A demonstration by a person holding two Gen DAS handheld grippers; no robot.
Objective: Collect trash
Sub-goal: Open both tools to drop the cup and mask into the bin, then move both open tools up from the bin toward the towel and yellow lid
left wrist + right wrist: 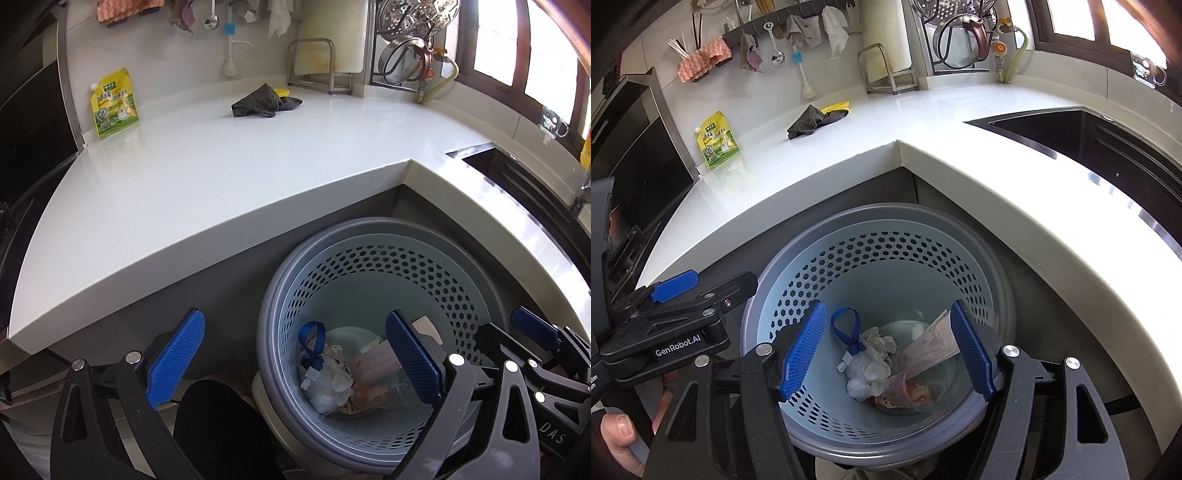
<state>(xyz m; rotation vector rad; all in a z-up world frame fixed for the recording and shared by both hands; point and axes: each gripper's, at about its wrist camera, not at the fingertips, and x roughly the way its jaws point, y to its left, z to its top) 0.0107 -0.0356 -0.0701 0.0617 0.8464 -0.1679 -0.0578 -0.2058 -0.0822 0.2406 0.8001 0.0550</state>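
Note:
A pale blue perforated trash basket (369,266) (886,251) with a grey rim stands on the floor in the corner under the white counter (203,166) (942,122). At its bottom lie crumpled white paper (328,384) (868,369), a blue ribbon (310,339) (846,325), a pink wrapper (931,343) and a clear plastic cup (391,391) (923,391). My left gripper (295,362) is open and empty above the basket's left rim. My right gripper (886,350) is open and empty over the basket's mouth. On the counter lie a yellow-green pouch (112,103) (718,142) and a dark grey rag (264,101) (814,120).
A black sink (1089,136) (517,173) is set into the counter at right. A metal rack (317,66) (886,70) and a dish rack with a kettle (964,37) stand at the back wall. Cloths and utensils hang on the wall (768,40). A dark appliance (639,155) stands at left.

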